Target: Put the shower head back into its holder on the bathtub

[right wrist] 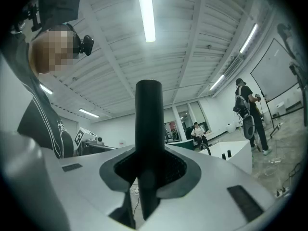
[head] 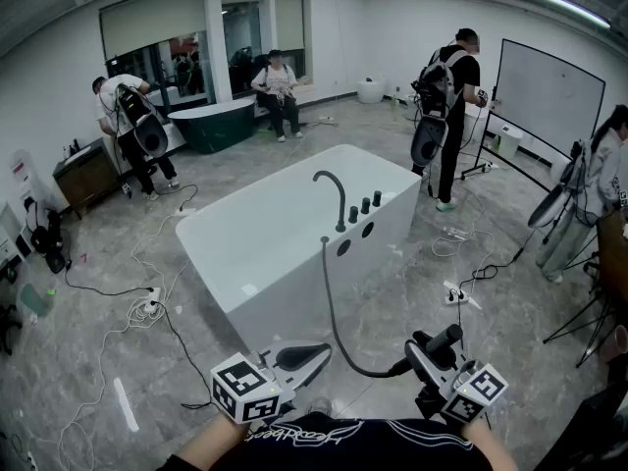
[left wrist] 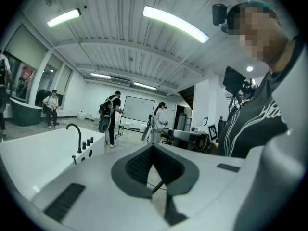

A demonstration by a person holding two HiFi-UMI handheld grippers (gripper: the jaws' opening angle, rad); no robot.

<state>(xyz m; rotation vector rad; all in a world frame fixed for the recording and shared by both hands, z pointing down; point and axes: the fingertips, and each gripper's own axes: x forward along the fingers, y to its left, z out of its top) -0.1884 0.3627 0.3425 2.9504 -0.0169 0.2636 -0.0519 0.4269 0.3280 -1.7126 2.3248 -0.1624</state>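
The white bathtub [head: 265, 234] stands in the middle of the room, with a black curved faucet [head: 334, 192] and black knobs [head: 364, 205] on its near right rim. A black hose [head: 334, 322] runs from the tub's side down to the black shower head handle [head: 444, 340], on which my right gripper [head: 424, 353] is shut, low at the right. In the right gripper view the handle [right wrist: 148, 124] stands upright between the jaws of the right gripper [right wrist: 147, 162]. My left gripper [head: 316, 354] is shut and empty near the tub's front corner. The left gripper [left wrist: 153, 150] shows the tub [left wrist: 29, 153] at its left.
Cables and a power strip [head: 456, 295] lie on the floor on both sides of the tub. Several people stand or sit at the back and right. A whiteboard [head: 549, 96] stands at the right, a dark green tub [head: 211, 126] at the back left.
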